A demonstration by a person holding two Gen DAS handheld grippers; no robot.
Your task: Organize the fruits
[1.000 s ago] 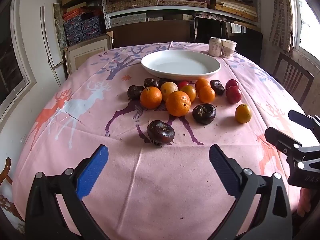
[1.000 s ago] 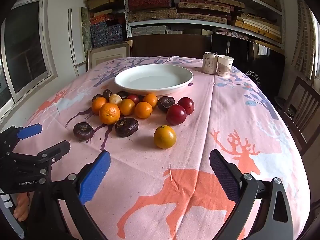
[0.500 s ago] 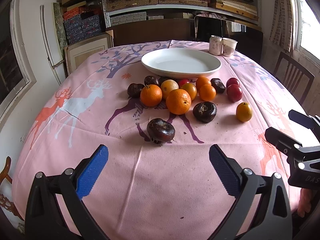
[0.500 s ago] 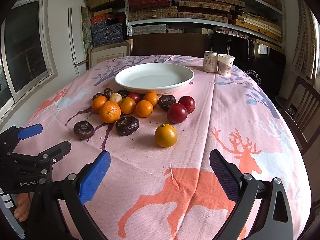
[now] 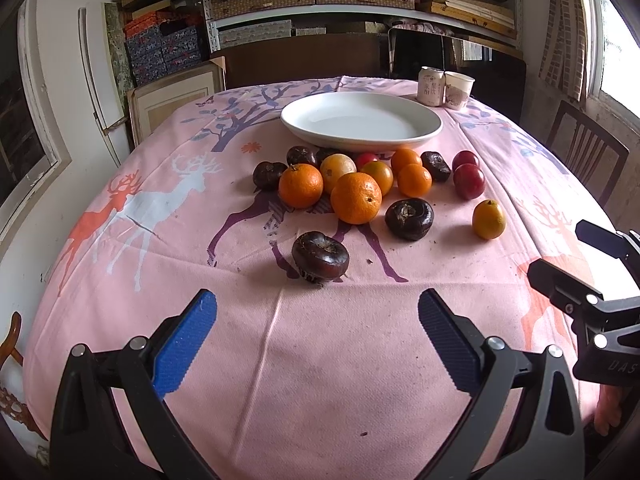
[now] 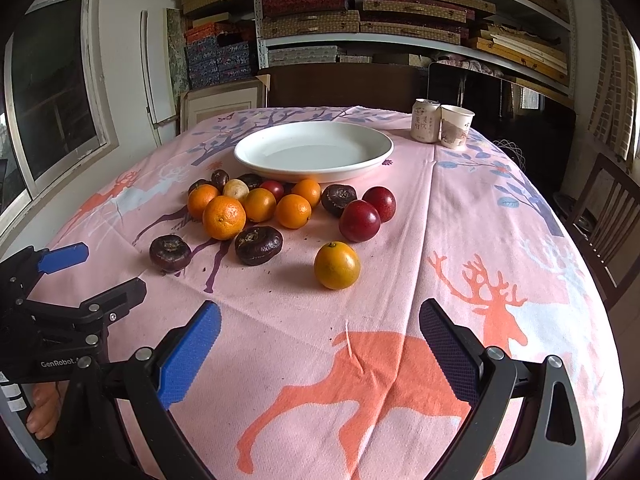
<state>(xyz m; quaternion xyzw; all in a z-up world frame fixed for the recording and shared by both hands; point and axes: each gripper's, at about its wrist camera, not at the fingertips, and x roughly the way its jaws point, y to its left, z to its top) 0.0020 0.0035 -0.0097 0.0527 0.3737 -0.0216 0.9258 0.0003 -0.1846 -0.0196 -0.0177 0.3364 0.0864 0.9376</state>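
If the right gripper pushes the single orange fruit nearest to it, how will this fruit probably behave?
The orange fruit looks round and stands alone on flat cloth, so it would probably roll. Its smooth, shiny skin may slip between the pads. It seems firm, so a light squeeze from the open right gripper should hold.

The dark brown flattened fruit (image 5: 320, 255) sits slightly lower in the left wrist frame; likewise the round yellow-orange fruit (image 6: 337, 265) in the right wrist frame.
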